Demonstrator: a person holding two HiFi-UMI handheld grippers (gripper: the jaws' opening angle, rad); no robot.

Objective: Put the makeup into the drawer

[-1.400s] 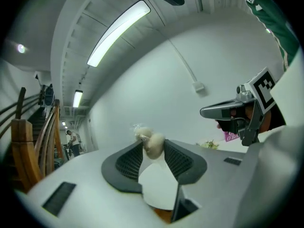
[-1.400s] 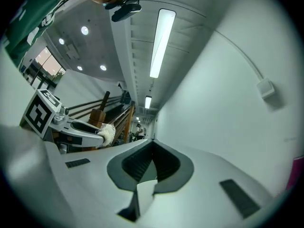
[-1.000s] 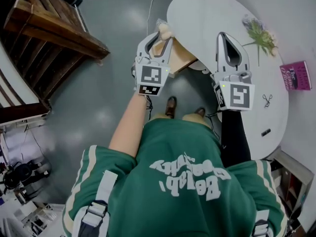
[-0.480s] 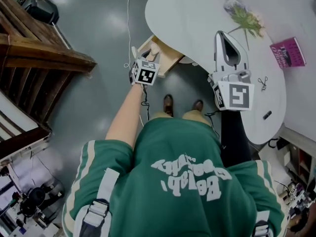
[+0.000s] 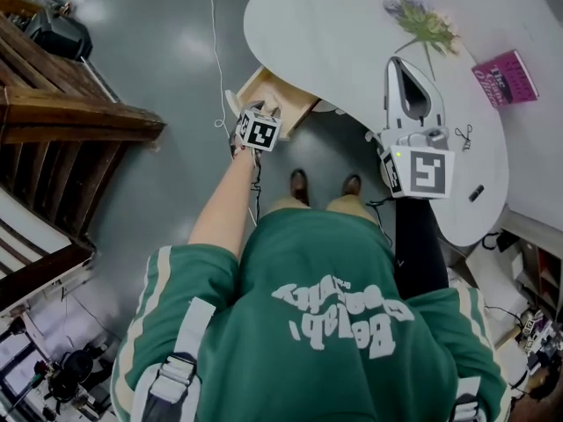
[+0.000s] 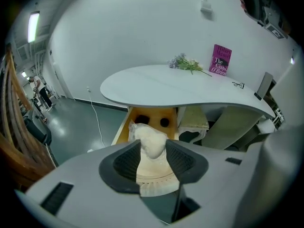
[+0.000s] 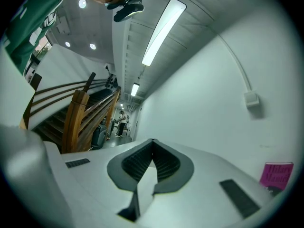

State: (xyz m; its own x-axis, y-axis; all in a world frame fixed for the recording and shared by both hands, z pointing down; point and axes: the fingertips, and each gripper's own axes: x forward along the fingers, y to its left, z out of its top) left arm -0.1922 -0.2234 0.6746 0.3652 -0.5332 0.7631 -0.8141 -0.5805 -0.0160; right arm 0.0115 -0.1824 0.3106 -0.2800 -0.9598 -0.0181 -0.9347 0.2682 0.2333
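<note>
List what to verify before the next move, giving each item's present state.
1. The drawer is pulled out from under the table: ok.
2. The makeup puff sits between the left gripper jaws: ok. They touch it on both sides, though they have just been opening.
3. The left gripper is aimed into the drawer: ok.
4. There is free floor in the drawer: cannot tell. The makeup puff hides most of it, and two dark round things sit at the back.
5. The right gripper is out of the way: ok. Its jaws are together and empty, above the table.
</note>
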